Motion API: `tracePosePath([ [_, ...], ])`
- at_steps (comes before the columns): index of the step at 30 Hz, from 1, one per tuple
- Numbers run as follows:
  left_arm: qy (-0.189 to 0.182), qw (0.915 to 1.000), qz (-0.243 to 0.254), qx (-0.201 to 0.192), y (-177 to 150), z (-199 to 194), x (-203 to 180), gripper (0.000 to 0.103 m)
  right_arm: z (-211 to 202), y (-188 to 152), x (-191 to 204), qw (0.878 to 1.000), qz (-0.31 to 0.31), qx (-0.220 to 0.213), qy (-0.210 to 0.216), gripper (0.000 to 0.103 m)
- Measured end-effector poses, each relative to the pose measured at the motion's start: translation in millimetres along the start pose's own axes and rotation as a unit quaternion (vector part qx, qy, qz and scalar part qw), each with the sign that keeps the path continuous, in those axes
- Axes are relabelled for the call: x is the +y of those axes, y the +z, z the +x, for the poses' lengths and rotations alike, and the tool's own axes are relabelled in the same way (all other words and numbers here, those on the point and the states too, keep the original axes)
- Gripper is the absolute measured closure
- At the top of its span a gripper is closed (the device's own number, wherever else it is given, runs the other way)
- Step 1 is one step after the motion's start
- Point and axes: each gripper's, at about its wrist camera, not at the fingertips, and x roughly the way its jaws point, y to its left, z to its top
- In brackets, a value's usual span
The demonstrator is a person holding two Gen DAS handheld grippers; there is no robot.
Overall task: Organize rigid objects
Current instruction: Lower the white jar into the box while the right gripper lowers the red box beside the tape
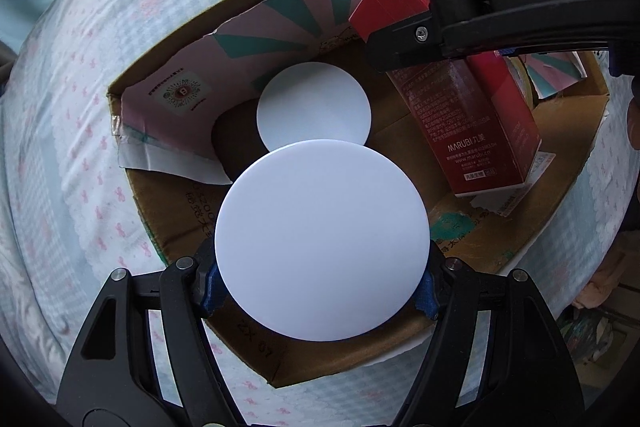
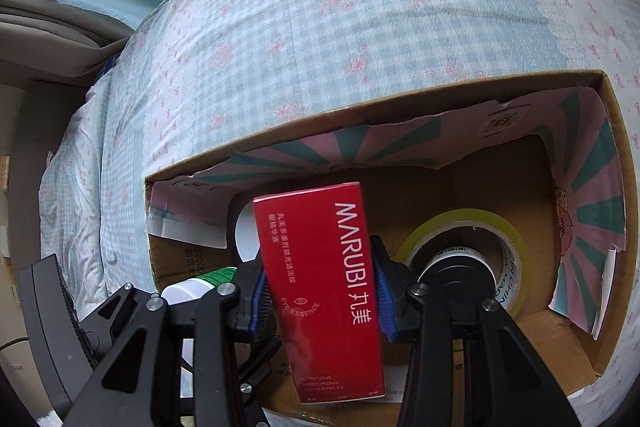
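Observation:
My left gripper [image 1: 322, 289] is shut on a white round-topped container [image 1: 322, 241] and holds it over the open cardboard box [image 1: 532, 227]. A second white round lid [image 1: 314, 107] sits inside the box beyond it. My right gripper [image 2: 320, 297] is shut on a red MARUBI carton [image 2: 320, 287], upright inside the box [image 2: 576, 371]. In the left wrist view the carton [image 1: 484, 131] stands at the box's right, with the right gripper [image 1: 404, 45] clamped on its top.
A roll of yellowish tape [image 2: 472, 247] lies in the box with a black cylinder [image 2: 456, 269] in its core. A white bottle with a green label [image 2: 200, 287] shows at the left. The box rests on a checked floral bedspread [image 2: 320, 47].

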Motion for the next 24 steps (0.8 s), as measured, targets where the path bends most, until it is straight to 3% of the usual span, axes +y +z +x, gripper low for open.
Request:
tracePosePath([
  [5, 0.009, 0.9999, 0.004, -0.009, 1.1, -2.7, 0.2, 0.034, 5.4, 5.6, -1.8, 1.000, 0.007, 0.011, -0.008, 0.062],
  [6, 0.013, 0.9998, 0.006, -0.014, 1.3, -4.2, -0.6, 0.030, 5.9, 6.9, -2.4, 1.000, 0.008, 0.012, -0.010, 0.062],
  [7, 0.015, 0.9996, 0.010, -0.023, 1.5, -7.9, -1.5, 0.022, 5.8, 8.3, -3.3, 1.000, 0.010, 0.010, -0.008, 0.062],
  [8, 0.017, 0.9993, 0.012, -0.032, 1.7, -12.0, -1.8, 0.000, 5.1, 9.5, -5.0, 1.000, 0.015, 0.009, 0.002, 0.060],
  [9, 0.013, 0.9991, 0.013, -0.039, 2.0, -16.6, -1.5, 0.000, 3.3, 10.7, -8.5, 1.000, 0.024, 0.009, 0.015, 0.058],
  [10, 0.005, 0.9990, 0.012, -0.042, 2.4, -20.2, -1.1, 0.000, 3.0, 11.4, -11.8, 0.999, 0.035, 0.013, 0.020, 0.043],
  [11, 0.001, 0.9991, 0.011, -0.041, 2.7, -22.3, -0.3, 0.000, 2.0, 11.4, -15.2, 0.999, 0.046, 0.018, 0.015, 0.015],
  [12, 0.000, 0.9993, 0.009, -0.037, 2.7, -23.1, 0.5, 0.000, -1.1, 10.4, -18.3, 0.998, 0.052, 0.016, 0.009, 0.003],
  [13, -0.001, 0.9994, 0.007, -0.035, 2.3, -23.7, 1.0, 0.000, -6.3, 8.4, -20.7, 0.998, 0.055, 0.008, 0.011, 0.000],
  [24, -0.012, 0.9991, -0.015, -0.038, -0.5, -38.5, 3.6, 0.000, -35.0, -3.9, -19.5, 0.999, 0.043, -0.014, -0.003, 0.000],
])
